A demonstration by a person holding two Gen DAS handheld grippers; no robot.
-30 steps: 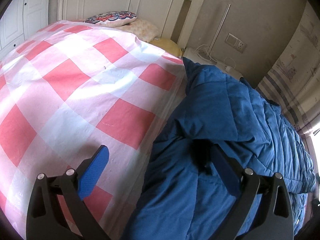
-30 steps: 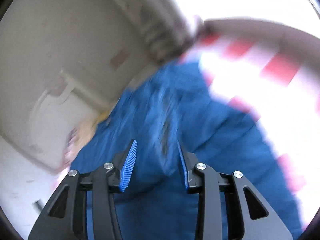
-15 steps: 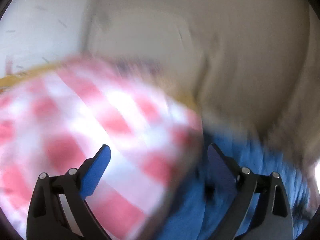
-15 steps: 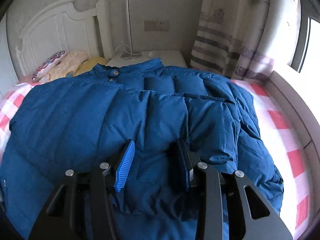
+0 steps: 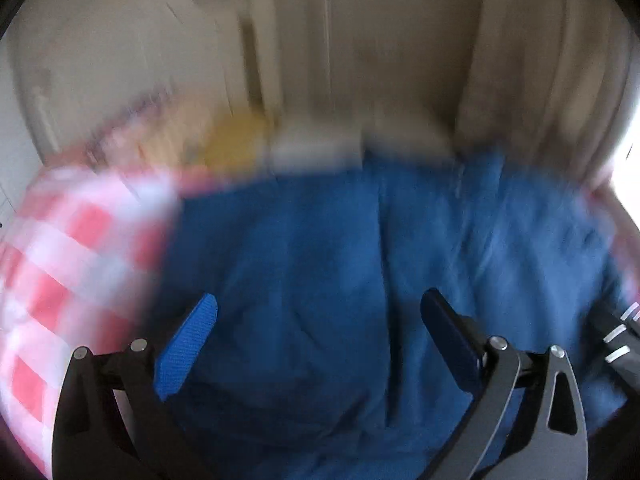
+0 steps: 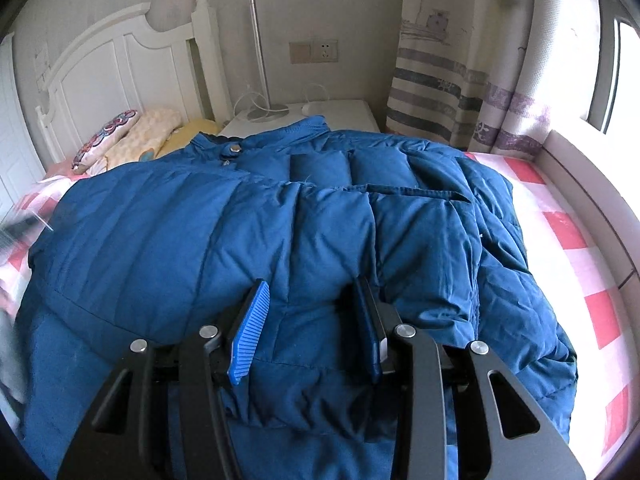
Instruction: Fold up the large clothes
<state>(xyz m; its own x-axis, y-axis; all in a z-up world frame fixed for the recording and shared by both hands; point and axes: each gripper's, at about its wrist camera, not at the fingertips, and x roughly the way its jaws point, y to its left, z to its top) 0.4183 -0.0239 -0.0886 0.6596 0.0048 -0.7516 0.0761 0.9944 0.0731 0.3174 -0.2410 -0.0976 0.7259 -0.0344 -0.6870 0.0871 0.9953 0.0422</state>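
A large blue padded jacket [image 6: 280,232] lies spread on the bed, collar toward the headboard, one sleeve folded across its front. My right gripper [image 6: 312,316] hovers over the jacket's lower middle with its jaws partly open and nothing between them. In the blurred left wrist view the jacket [image 5: 360,260] fills the middle. My left gripper [image 5: 320,320] is wide open and empty above it. The other gripper's black frame [image 5: 616,332] shows at the right edge.
The bed has a pink and white checked sheet [image 6: 560,236]. A white headboard [image 6: 120,68] and pillows [image 6: 132,136] are at the back left. A white nightstand [image 6: 320,114] with a lamp stands behind. A striped curtain [image 6: 460,80] and a window ledge are on the right.
The left wrist view has swung from the checked sheet to face the jacket. The right wrist view has steadied over the jacket and moved slightly nearer. Both grippers kept their openings.
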